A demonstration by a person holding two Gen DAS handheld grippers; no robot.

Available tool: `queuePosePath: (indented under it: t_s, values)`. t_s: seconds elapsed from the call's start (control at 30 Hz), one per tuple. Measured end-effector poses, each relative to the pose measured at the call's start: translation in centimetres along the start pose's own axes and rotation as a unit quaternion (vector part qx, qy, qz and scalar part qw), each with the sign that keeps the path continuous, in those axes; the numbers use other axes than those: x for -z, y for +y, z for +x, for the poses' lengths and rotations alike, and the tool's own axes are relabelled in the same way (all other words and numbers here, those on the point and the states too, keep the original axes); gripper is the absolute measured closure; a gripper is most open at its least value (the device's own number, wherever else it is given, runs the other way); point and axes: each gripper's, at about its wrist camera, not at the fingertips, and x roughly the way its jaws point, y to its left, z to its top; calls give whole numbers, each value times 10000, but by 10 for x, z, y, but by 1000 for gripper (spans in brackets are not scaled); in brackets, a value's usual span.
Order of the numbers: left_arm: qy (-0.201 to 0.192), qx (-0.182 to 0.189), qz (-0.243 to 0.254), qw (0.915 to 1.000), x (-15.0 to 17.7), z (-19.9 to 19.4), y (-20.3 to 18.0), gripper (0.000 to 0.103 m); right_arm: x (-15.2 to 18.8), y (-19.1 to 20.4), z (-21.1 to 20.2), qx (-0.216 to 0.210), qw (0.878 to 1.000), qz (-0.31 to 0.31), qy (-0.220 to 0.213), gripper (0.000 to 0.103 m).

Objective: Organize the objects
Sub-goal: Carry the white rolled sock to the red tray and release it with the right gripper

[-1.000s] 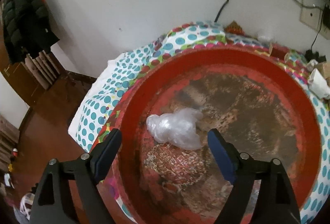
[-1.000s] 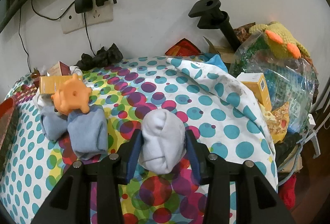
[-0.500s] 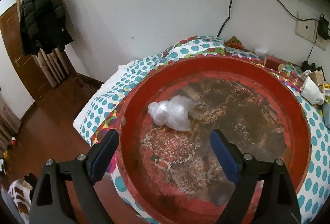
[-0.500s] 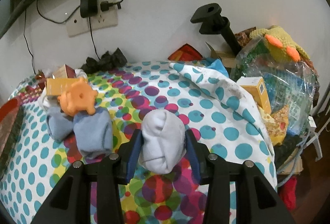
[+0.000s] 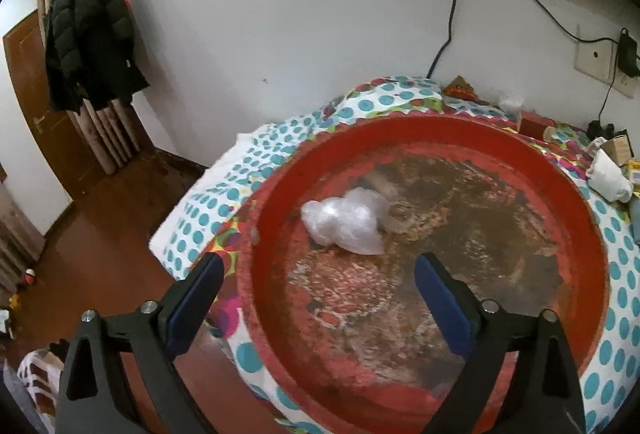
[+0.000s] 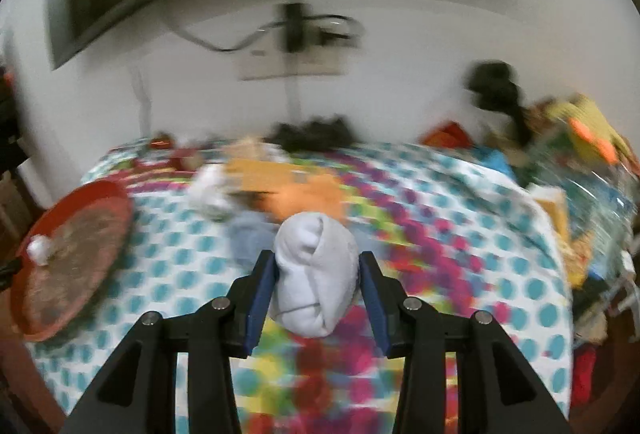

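A big round red tray (image 5: pixel 588 218) with a worn brown floor lies on the polka-dot cloth. A crumpled clear plastic bag (image 5: pixel 346 222) lies in its left part. My left gripper (image 5: pixel 320 290) is open and empty, above the tray's near side, behind the bag. My right gripper (image 6: pixel 318 286) is shut on a rolled white sock (image 6: pixel 316 270), lifted above the cloth. The tray (image 6: pixel 116 194) with the bag (image 6: pixel 38 250) shows at the far left of the blurred right wrist view.
An orange toy (image 6: pixel 308 200), a yellow box (image 6: pixel 260 174), blue-grey socks (image 6: pixel 248 234) and a white cloth (image 6: pixel 210 190) lie behind the held sock. Bags and a yellow plush (image 6: pixel 592 130) crowd the right. A black jacket (image 5: pixel 88 38) hangs by the door.
My left gripper has pulled back and up from the bag, staying open. My right gripper has risen and swung left with the sock, so the tray has come into its view.
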Motion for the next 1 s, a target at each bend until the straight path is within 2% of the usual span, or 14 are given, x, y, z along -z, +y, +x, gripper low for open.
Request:
queuePosePath:
  t_s: [0.17, 0.27, 0.5, 0.8, 1.0]
  values:
    - [105, 108, -223, 9996, -2, 4, 11, 6, -9, 80, 9, -615, 9968, -514, 41, 60]
    - [84, 30, -275, 9996, -3, 5, 17, 6, -9, 127, 18, -965, 9925, -741, 120, 60]
    - [144, -45, -622, 9980, -4, 9, 39, 4, -7, 214, 45, -1426, 9802, -1298, 455, 60]
    - [237, -15, -955, 9951, -4, 16, 55, 4, -6, 271, 80, -1737, 9681, -1505, 997, 59]
    - [309, 58, -1035, 9941, -3, 19, 58, 4, -6, 298, 93, -1761, 9617, -1735, 1184, 59]
